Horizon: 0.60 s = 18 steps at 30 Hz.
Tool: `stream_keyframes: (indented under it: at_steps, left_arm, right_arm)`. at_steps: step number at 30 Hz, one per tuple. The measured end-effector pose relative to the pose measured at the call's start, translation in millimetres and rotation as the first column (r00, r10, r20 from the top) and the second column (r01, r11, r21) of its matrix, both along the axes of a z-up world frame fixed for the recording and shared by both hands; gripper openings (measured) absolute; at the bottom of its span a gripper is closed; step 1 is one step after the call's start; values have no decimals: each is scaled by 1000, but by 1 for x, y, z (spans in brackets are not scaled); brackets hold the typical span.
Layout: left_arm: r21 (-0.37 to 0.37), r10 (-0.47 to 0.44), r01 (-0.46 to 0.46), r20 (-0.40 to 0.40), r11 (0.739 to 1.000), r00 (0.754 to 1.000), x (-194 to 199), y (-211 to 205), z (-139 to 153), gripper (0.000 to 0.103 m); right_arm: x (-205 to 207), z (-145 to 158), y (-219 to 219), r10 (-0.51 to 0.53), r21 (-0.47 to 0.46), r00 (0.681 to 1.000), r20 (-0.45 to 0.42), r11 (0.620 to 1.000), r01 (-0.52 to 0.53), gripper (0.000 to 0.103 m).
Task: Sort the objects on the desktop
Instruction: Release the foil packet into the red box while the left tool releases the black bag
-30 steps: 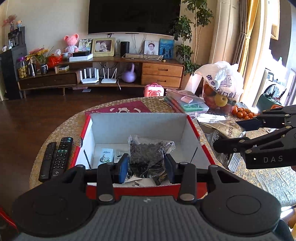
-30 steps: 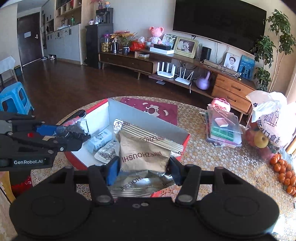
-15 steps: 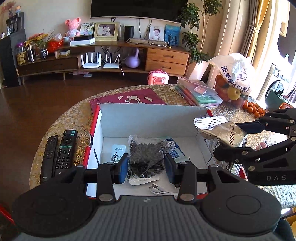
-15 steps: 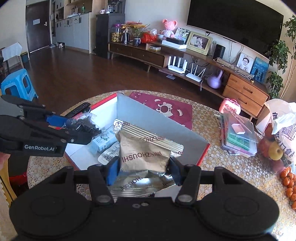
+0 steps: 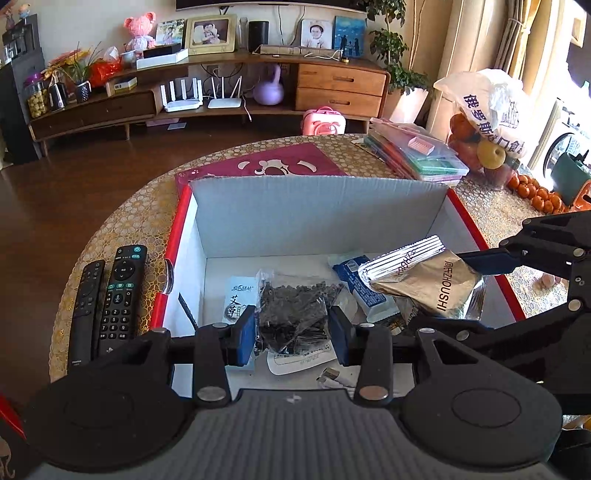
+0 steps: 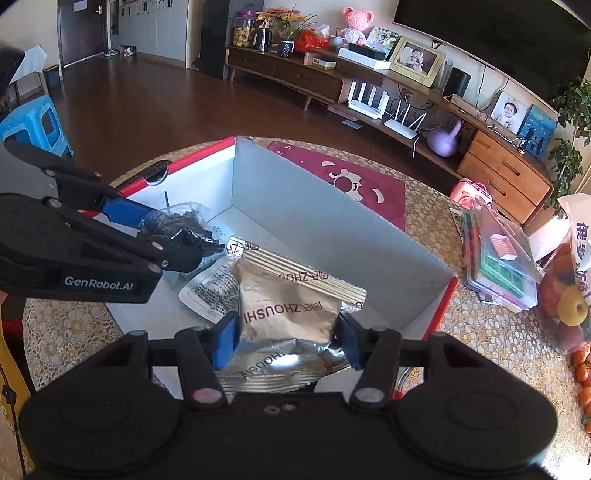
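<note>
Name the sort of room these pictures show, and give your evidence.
Most likely a home living room: a long wooden media console with framed family photos, wifi routers, and a round table with TV remotes.

Pink bear [image 5: 139, 30], framed photo [image 5: 211, 32], purple kettlebell [image 5: 269, 89], blue stool [image 6: 31, 123]

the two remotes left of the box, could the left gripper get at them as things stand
Probably not yet: the left gripper is shut on the bag of dark bits over the box. The remotes lie uncovered beside it, so otherwise the path looks free.

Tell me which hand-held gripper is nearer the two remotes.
Left. The left hand-held gripper sits just right of the remotes; the right hand-held gripper is across the box.
</note>
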<state>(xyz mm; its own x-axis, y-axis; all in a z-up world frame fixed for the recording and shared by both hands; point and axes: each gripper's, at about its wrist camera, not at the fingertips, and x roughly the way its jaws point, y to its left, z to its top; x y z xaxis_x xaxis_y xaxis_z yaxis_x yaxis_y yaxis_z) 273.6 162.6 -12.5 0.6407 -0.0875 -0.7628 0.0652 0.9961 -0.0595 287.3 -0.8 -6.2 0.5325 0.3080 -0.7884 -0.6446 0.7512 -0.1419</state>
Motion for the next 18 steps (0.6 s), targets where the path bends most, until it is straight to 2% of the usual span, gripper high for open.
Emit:
stream_keyframes:
  at_steps: [13,18]
  left_arm:
    - [9,1,0,-89,1000,996,15,-7,-27,40]
    - [1,29,-29,-128,1000,991,22,-7,-36,40]
  right_arm:
    - [14,-36,13,1,-92,999,-34,996,-4,56]
    - [20,-43,15,-37,-102,999,-34,994,33,56]
